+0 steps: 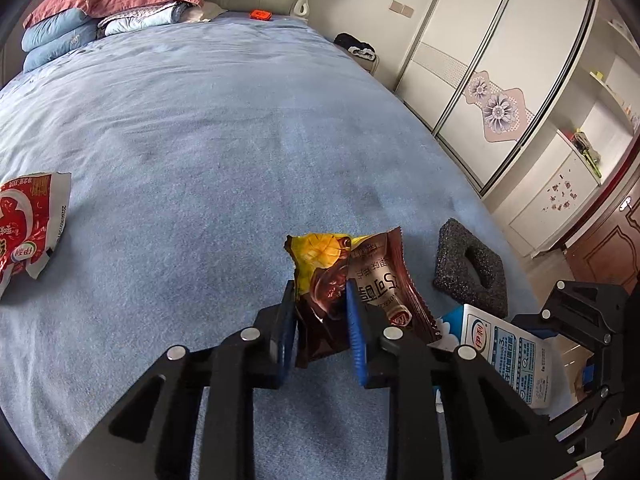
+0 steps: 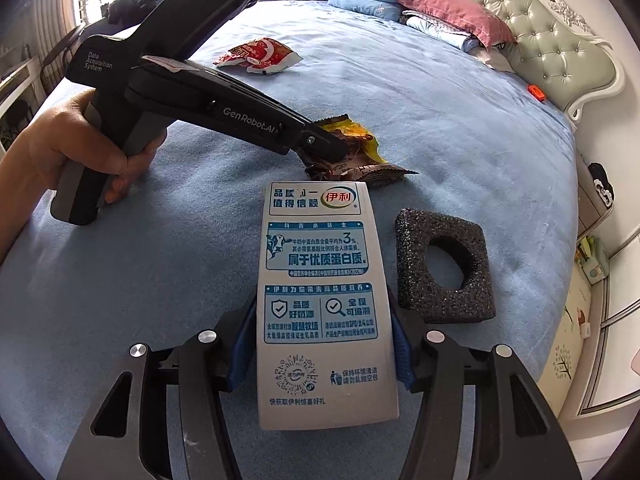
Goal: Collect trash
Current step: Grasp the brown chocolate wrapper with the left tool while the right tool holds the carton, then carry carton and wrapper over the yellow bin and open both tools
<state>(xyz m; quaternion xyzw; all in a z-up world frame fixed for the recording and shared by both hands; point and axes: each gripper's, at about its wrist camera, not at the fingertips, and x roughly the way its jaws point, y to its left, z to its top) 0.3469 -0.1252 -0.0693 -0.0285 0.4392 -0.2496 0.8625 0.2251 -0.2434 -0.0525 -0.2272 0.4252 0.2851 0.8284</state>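
Your left hand-held gripper (image 1: 320,320) is clamping the brown wrapper (image 1: 336,280); your right hand-held gripper (image 2: 322,344) is clamping the milk carton (image 2: 320,280) lengthwise. The red wrapper (image 2: 258,56) is lying far across the bed (image 2: 440,120), nearer your left.

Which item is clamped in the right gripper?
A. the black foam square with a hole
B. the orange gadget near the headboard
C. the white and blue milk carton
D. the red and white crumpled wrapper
C: the right gripper pads press both sides of the white and blue milk carton.
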